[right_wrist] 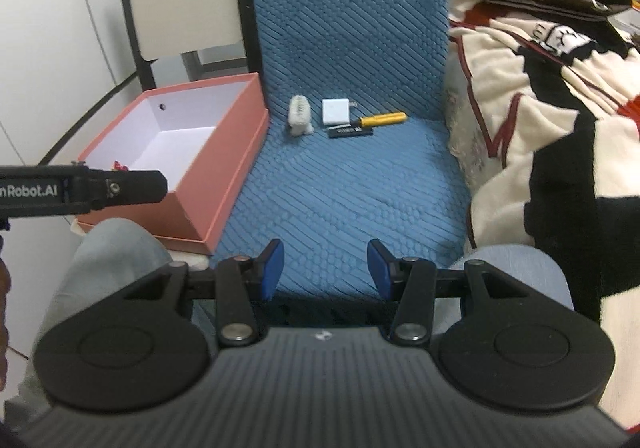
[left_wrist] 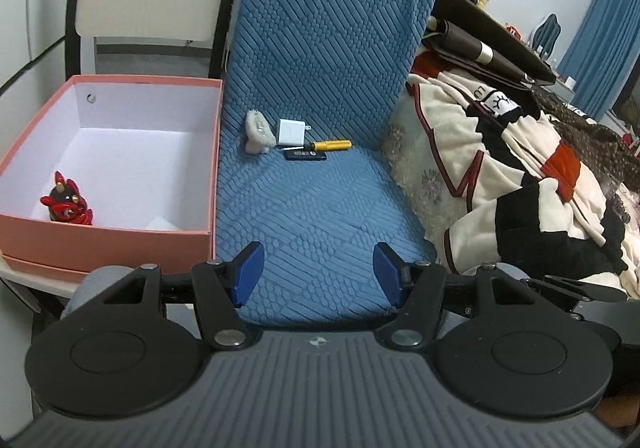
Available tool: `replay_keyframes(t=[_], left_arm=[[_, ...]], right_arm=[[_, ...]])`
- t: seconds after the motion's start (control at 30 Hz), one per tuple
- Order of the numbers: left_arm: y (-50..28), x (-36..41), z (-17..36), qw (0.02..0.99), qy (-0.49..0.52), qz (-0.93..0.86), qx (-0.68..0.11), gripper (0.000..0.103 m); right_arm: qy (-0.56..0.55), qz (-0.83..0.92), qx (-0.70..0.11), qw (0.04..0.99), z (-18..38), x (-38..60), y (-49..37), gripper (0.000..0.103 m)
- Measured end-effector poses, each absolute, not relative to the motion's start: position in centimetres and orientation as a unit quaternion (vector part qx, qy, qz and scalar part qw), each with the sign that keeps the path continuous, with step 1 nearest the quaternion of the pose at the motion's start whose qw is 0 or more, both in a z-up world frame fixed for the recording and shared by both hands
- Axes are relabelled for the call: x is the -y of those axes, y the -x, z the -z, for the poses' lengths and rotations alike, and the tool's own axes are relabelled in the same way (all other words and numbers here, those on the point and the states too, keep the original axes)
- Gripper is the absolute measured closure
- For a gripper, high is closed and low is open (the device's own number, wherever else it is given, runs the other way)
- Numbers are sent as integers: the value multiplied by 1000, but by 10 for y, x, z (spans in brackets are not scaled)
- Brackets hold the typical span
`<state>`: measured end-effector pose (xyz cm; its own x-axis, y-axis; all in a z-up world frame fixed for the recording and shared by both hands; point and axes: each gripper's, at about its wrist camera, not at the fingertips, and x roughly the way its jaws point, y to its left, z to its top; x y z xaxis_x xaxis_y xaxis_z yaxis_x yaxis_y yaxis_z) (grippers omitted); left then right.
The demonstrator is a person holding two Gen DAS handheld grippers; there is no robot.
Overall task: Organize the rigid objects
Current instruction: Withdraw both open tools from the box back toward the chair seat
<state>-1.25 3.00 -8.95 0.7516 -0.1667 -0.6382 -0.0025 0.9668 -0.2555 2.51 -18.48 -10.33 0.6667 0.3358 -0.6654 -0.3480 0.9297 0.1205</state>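
Sorting under way: red figurine (left_wrist: pixel 66 199) already in pink box (left_wrist: pixel 108 234). Left gripper (left_wrist: pixel 316 274) and right gripper (right_wrist: pixel 325 270) both spread wide, holding nothing, well short of items. White charger (left_wrist: pixel 291 131), yellow screwdriver (left_wrist: pixel 332 145), black stick (left_wrist: pixel 306 155), fuzzy clip (left_wrist: pixel 258 131) clustered at back of blue seat (left_wrist: pixel 304 215). Judged next: reach forward, pinch one item, carry it left to box.

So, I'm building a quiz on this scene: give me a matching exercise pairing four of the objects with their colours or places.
Things:
1. figurine
2. charger
3. screwdriver
4. box

Descriptions:
A. yellow handle, on the chair
B. pink outside, white inside
C. red, inside the box
D. white cube, on the chair

Pairs: 1-C, 2-D, 3-A, 4-B
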Motion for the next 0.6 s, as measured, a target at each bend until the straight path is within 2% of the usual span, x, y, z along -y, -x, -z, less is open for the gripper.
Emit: replay_keyframes(t=[0.6], left_arm=[[-80,-28,123,916,126,34,-380,34]], right_arm=[[0,-200,-392,898,142,182,-84,54]])
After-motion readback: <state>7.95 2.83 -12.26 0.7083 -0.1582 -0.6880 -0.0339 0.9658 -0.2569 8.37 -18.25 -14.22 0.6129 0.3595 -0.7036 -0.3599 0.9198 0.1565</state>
